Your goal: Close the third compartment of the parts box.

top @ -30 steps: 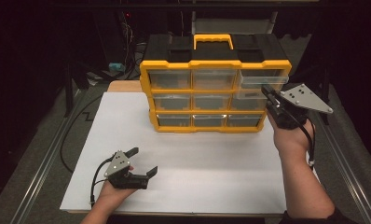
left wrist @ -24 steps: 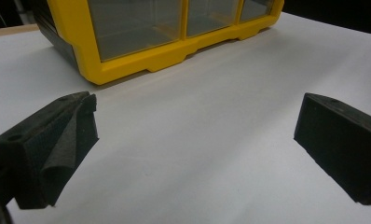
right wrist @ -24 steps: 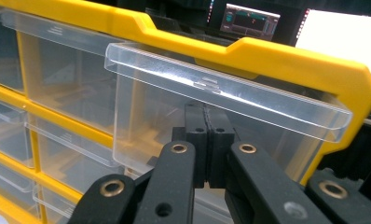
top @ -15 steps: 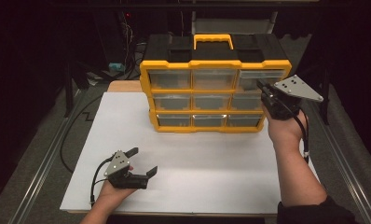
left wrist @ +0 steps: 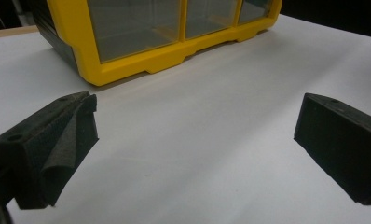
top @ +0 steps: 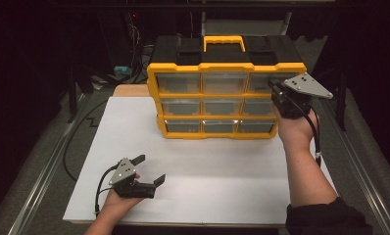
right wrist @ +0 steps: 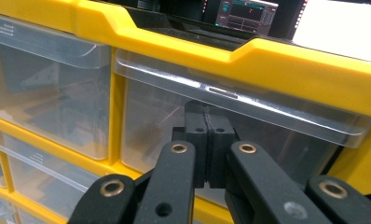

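Drawer [right wrist: 230, 135] at top right is now meeting the clenched right hand-held gripper [right wrist: 207, 135], which has been moving closer; probably opening comes next.

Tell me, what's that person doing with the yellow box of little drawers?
A person holds a hand-held gripper in each hand at a white table. The right hand-held gripper, its jaws shut together with nothing between them, is up against the clear front of the top right drawer of the yellow drawer box, just under the drawer's lip. The drawer looks closed. The left hand-held gripper rests low over the table with its jaws wide open, holding nothing.
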`<control>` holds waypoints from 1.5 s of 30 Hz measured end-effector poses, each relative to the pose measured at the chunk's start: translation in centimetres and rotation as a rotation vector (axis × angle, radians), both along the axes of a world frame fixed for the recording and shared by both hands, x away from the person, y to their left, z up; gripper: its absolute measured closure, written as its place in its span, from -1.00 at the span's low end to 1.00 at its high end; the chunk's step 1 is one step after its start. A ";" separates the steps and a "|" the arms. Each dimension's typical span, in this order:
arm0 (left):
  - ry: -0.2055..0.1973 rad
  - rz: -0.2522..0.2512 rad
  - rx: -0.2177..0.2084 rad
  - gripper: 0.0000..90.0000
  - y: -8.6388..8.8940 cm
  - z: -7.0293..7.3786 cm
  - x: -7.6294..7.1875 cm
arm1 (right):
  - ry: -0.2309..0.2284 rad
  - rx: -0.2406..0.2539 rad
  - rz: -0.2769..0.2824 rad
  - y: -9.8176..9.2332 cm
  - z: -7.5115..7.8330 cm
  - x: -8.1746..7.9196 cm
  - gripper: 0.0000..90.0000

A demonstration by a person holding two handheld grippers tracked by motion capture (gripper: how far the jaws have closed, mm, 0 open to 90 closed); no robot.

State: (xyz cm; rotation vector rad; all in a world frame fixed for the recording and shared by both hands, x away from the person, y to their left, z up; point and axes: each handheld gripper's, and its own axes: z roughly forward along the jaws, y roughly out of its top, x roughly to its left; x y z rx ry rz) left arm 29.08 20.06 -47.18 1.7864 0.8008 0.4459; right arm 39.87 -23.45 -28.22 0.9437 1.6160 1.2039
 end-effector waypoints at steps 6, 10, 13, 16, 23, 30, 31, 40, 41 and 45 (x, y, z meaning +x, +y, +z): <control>0.000 -0.005 0.005 -0.99 -0.1 0.0 -0.1 | 0.008 -0.007 0.007 0.1 0.0 -0.1 1.00; 0.006 -0.002 0.008 -0.99 0.0 -0.1 -0.1 | 0.015 0.022 0.026 -0.1 0.1 -0.7 1.00; 0.003 -0.001 0.004 -0.99 0.0 0.0 -0.1 | 0.007 0.014 0.043 -0.1 0.0 -1.7 1.00; 0.008 0.001 0.012 -0.99 0.0 -0.1 -0.1 | -0.008 0.024 0.061 -0.2 -0.2 -2.7 1.00; 0.011 0.008 0.009 -0.99 0.0 -0.1 0.0 | 0.001 0.033 0.102 -0.2 -1.9 -4.4 1.00; 0.013 0.008 0.013 -0.99 -0.1 -0.2 0.0 | 0.059 0.034 0.109 0.0 -5.4 -4.6 1.00; 0.012 0.007 0.014 -0.99 -0.1 -0.2 0.0 | 0.059 0.034 0.109 0.0 -5.4 -4.6 1.00; 0.016 0.009 0.008 -0.99 0.0 -0.2 0.1 | 0.167 0.035 0.108 0.0 -11.1 -4.8 1.00; 0.018 0.009 0.009 -0.99 0.0 -0.2 0.1 | 0.174 0.038 0.109 0.0 -11.6 -4.9 1.00; 0.018 0.003 0.017 -0.99 -0.1 -0.2 0.1 | 0.206 0.040 0.110 -0.1 -13.2 -5.6 1.00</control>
